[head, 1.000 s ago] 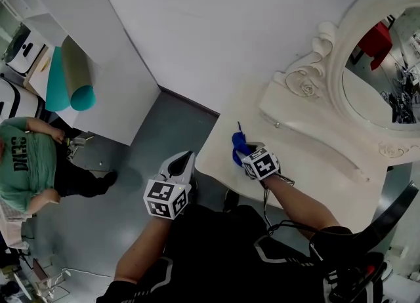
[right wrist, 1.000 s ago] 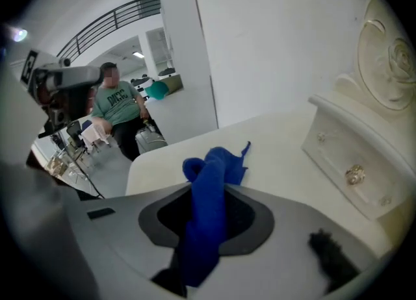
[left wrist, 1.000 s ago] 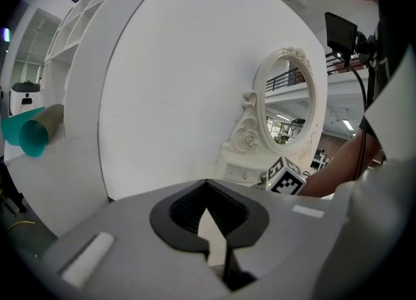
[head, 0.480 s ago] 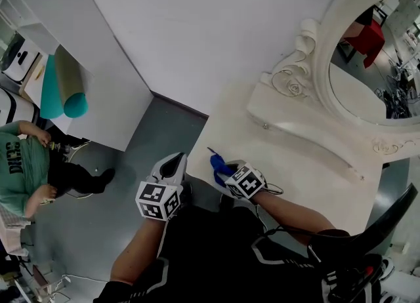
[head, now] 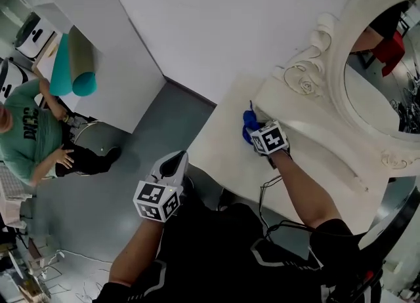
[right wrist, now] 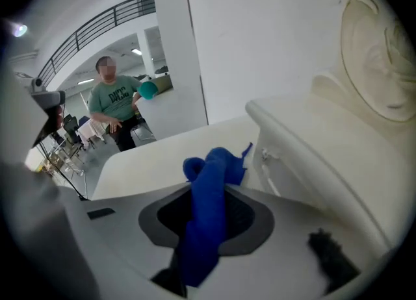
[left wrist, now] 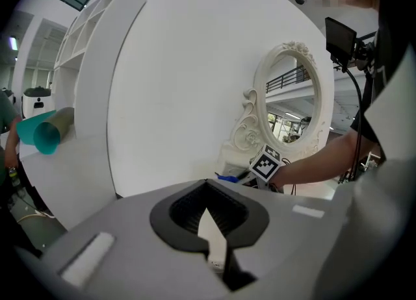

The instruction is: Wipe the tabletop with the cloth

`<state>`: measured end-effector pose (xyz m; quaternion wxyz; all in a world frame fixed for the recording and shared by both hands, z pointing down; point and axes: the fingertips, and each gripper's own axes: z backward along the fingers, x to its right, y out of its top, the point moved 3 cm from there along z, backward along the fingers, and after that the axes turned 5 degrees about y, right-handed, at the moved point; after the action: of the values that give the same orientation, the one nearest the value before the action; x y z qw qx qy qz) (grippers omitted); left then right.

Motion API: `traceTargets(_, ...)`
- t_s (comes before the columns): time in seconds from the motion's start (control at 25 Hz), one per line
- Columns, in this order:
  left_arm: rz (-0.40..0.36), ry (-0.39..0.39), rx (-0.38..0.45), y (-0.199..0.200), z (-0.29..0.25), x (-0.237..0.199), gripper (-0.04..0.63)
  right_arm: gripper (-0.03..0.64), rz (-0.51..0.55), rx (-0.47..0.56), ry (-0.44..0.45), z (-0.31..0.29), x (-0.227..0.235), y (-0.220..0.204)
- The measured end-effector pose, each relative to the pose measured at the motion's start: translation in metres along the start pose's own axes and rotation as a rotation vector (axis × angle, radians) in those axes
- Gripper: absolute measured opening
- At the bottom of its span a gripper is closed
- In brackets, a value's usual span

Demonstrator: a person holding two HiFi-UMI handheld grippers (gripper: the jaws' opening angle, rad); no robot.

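Right hand-held gripper (head: pixel 253 132) pinching the blue cloth (right wrist: pixel 209 191), right gripper view alone showing it bunched ahead of the jaws on the cream tabletop (head: pixel 220 154), mirror base (right wrist: pixel 305 143) just right, left hand-held gripper (left wrist: pixel 211 237) pressed together, empty, off the tabletop.

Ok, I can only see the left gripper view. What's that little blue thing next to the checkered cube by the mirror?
Observer: It's a blue cloth, pinched in the right tongs. The right gripper view shows it running up between them.
Operator: Is it on the table?
Observer: Its bunched end looks to rest on the cream tabletop, right beside the mirror's raised base.
Operator: And where are my left tongs?
Observer: The head view shows the left tongs off the table's edge, above the grey floor.
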<state>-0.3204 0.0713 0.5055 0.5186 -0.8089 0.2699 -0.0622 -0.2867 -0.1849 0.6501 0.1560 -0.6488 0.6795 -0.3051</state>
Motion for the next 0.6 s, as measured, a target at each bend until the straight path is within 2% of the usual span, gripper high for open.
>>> traceTargets(0.2, -0.002, 0.008, -0.004, -0.006, 0.012, -0.005, 0.008, 0.1, -0.006, 0.01, 0.022, 0.002, -0.016, -0.012)
traceTargets(0.6, -0.007, -0.084, 0.034, -0.009, 0.027, -0.001, 0.008, 0.1, 0.003, -0.046, 0.047, 0.016, -0.09, -0.055)
